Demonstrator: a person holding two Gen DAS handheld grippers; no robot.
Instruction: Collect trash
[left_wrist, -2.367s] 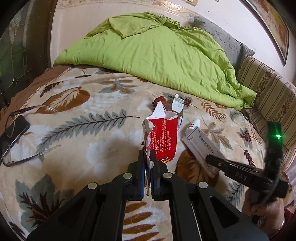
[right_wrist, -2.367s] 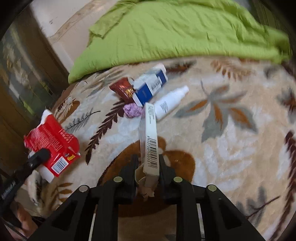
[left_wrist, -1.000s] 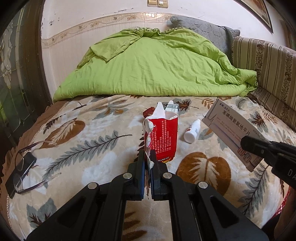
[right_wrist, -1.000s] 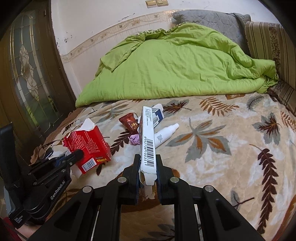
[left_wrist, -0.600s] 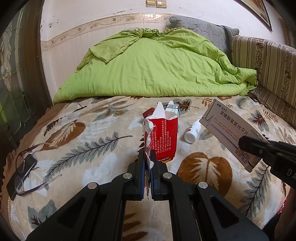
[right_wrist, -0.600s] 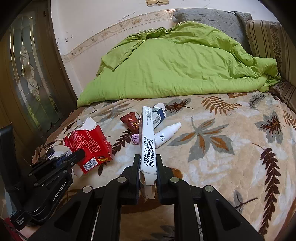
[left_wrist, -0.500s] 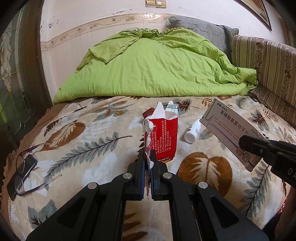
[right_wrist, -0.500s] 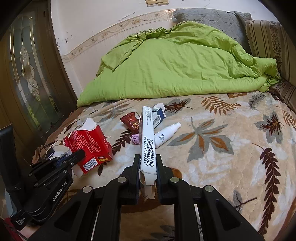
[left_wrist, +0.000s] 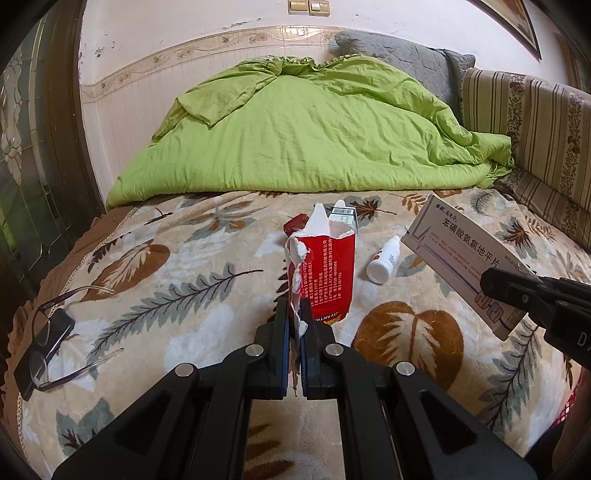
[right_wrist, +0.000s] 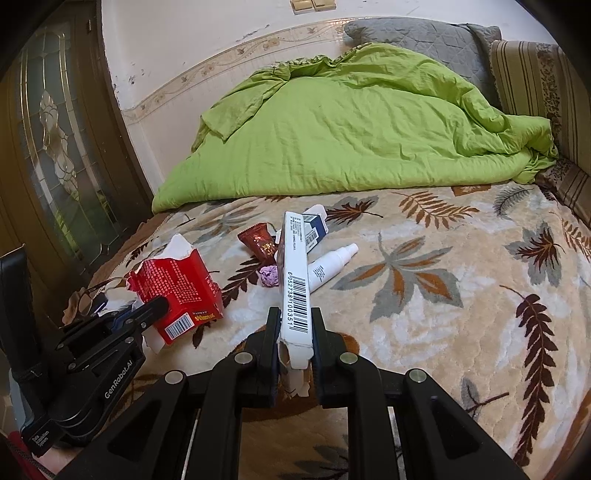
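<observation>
Bedspread (right_wrist: 443, 325); purple wad (right_wrist: 269, 276) right-view only.

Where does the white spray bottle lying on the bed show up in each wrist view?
Left wrist: white spray bottle right of centre, between the red carton and the white box.
Right wrist: bottle at centre, just right of the box.
Shared landmark: green duvet.

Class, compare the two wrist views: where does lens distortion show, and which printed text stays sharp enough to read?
Left wrist view: the wall border bows into an arc, corners go black; characters on the white medicine box read sharply. Right wrist view: the door frame curves; the barcode digits on that box are crisp.
</observation>
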